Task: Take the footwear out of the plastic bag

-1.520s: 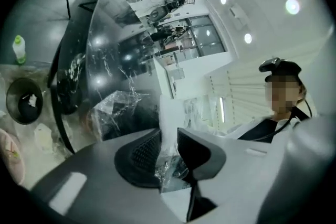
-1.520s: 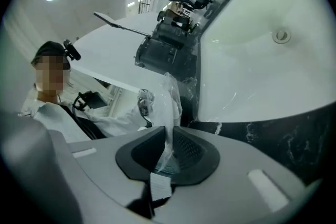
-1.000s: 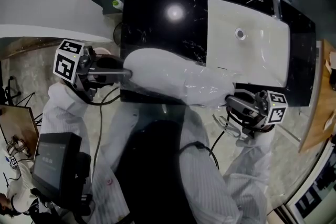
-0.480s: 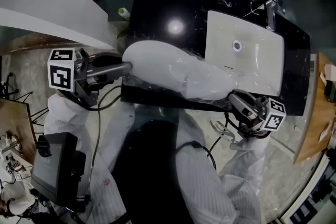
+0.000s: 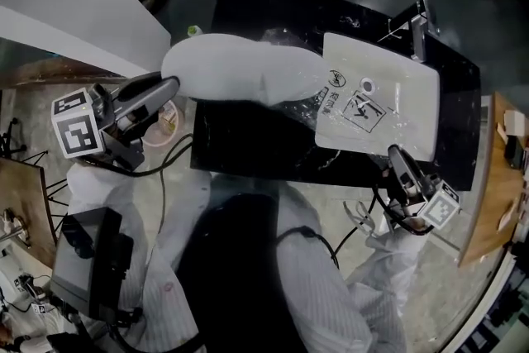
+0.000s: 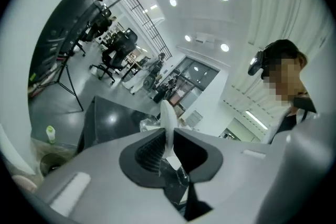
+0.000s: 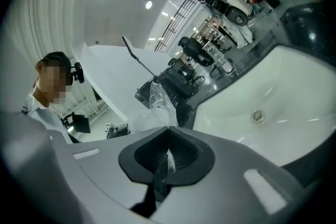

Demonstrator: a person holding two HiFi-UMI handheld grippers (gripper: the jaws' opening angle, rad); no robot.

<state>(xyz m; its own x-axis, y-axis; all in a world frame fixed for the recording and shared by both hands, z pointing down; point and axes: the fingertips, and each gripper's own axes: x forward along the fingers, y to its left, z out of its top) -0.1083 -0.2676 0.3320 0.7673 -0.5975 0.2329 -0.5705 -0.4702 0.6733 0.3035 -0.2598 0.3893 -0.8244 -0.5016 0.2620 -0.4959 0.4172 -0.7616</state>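
Hanging over the bench (image 5: 248, 140), the footwear (image 5: 235, 72) is clamped at its rim by the left gripper (image 5: 169, 86); the right gripper (image 5: 395, 155) pinches the plastic bag (image 5: 357, 107). Thin film could slip free or tear if the toe snags.

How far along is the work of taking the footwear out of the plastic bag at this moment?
Nearly done: the white shoe is held over the black counter, almost wholly clear of the plastic bag, which lies over the sink. In hand: the left tongs grip the shoe's edge, and the right tongs are shut on the bag's film. Left: freeing the shoe's far end, which seems to touch the bag's mouth, and putting it down.
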